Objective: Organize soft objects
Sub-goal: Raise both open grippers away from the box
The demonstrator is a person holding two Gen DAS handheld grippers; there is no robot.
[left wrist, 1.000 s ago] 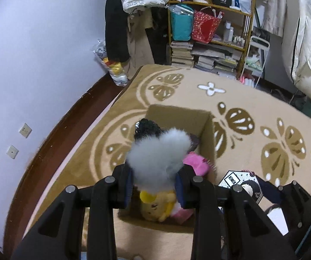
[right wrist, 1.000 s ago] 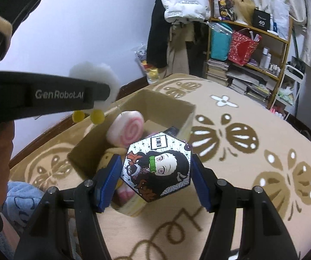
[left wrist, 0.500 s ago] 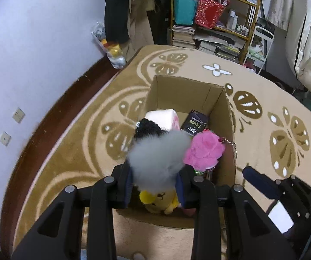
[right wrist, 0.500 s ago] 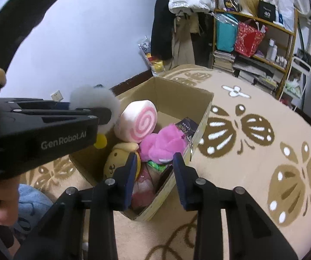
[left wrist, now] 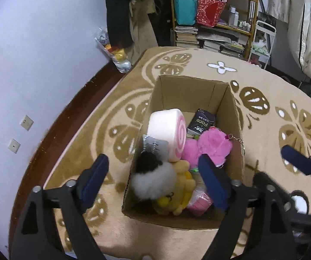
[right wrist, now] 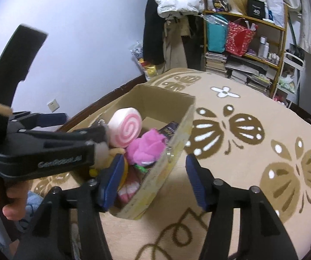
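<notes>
left tongs (left wrist: 155, 177) spread, empty | above box (left wrist: 198, 82) near edge | rug (left wrist: 263, 82) around

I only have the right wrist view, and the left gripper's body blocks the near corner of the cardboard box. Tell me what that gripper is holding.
Observer: Nothing. The left gripper is open, jaws spread wide above the open brown cardboard box.
Operator: Report what lies in the hidden corner.
Observer: A fluffy grey-white pompom lies there on a yellow plush dog, touching neither finger.
Operator: Find me free space for the next item.
Observer: Bare box floor shows by the far wall, next to the flat black packet.
</notes>
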